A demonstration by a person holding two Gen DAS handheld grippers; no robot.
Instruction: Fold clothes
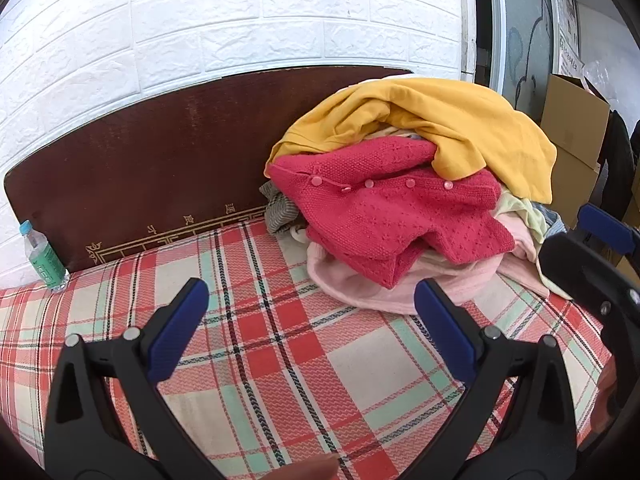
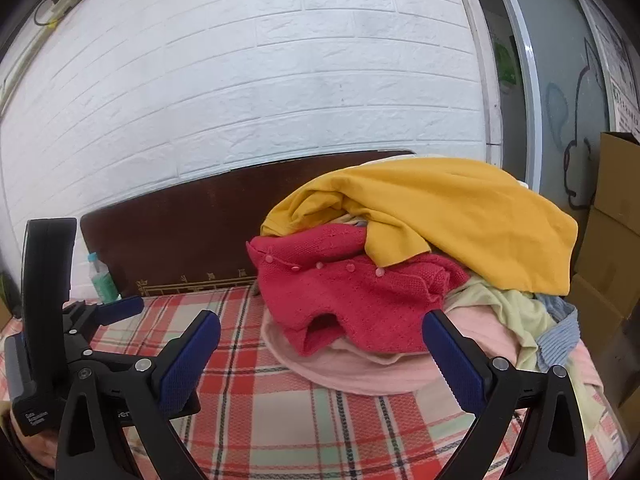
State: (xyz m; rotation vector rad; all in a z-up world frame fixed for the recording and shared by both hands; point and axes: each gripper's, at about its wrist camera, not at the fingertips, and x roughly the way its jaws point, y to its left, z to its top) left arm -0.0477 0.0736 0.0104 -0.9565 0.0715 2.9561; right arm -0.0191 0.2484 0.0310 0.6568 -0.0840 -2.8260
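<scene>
1. Clothes [image 1: 404, 184] are sitting heaped at the upper right of both views, on the bed [image 1: 280, 352], waiting to be sorted.
2. Left tool [image 1: 311, 304] and right tool [image 2: 321, 334] are hovering spread and empty, likely lining up for the red cardigan [image 2: 352, 300] on top.

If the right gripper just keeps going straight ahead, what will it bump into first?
Probably the pale pink soft garment at the bottom of the clothes pile, with the red knitted buttoned cardigan lying just above it. The right gripper has its jaws wide open and empty; exact depth is hard to judge.
</scene>
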